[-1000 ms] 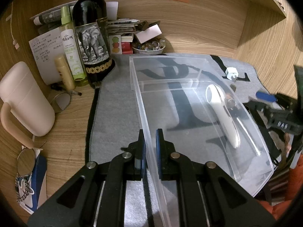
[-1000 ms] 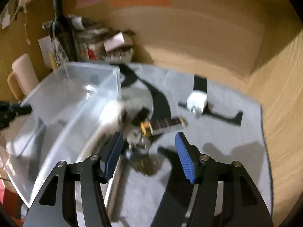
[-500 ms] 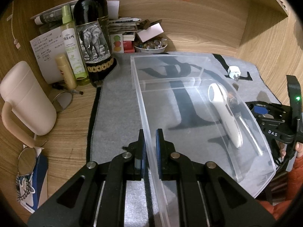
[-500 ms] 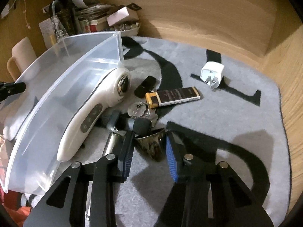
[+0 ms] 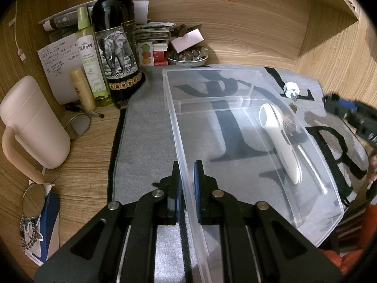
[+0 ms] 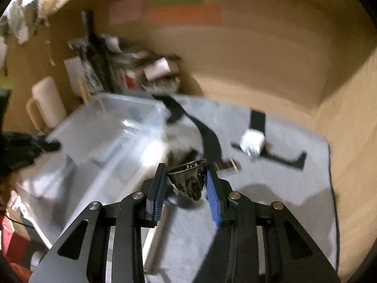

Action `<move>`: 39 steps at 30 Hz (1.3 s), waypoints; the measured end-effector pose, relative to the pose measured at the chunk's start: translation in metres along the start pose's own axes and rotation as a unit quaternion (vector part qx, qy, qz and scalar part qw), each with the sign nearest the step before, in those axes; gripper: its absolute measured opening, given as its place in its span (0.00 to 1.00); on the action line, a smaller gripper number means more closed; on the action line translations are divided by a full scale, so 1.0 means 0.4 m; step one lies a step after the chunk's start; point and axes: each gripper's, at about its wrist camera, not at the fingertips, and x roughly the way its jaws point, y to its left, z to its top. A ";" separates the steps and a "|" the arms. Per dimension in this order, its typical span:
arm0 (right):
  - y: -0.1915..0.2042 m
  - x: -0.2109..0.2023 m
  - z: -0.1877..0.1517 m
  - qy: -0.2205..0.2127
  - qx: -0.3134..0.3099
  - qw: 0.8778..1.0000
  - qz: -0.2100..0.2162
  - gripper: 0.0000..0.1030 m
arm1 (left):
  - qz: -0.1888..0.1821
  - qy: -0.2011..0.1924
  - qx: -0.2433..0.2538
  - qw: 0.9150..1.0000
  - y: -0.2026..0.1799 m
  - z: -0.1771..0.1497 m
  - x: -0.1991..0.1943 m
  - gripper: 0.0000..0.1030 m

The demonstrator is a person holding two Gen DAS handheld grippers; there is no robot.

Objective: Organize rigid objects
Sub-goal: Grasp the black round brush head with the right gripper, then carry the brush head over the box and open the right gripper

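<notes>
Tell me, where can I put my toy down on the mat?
The grey mat is bare in a strip between the wine bottle and the clear bin, and on the near side of the white plug, by the wooden side wall. Crowded: the back-left corner around the bottle.

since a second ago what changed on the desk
The right hand-held gripper closed its jaws on the small metal cup and lifted it off the grey mat. The left hand-held gripper stayed clamped on the wall of the clear plastic bin, which did not move. The white handheld device and white plug lie as before.
</notes>
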 end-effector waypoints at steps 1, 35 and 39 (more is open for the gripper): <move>0.012 -0.007 0.013 -0.008 -0.004 1.000 0.006 0.29 | 0.000 0.000 0.000 1.000 0.000 0.000 0.000 0.09; 0.261 0.219 0.094 0.100 -0.128 0.983 0.090 0.29 | -0.018 -0.006 -0.001 1.000 0.009 -0.004 0.001 0.09; 0.252 0.210 0.099 0.092 -0.119 0.985 0.085 0.46 | -0.018 -0.006 -0.001 1.000 0.009 -0.005 0.001 0.09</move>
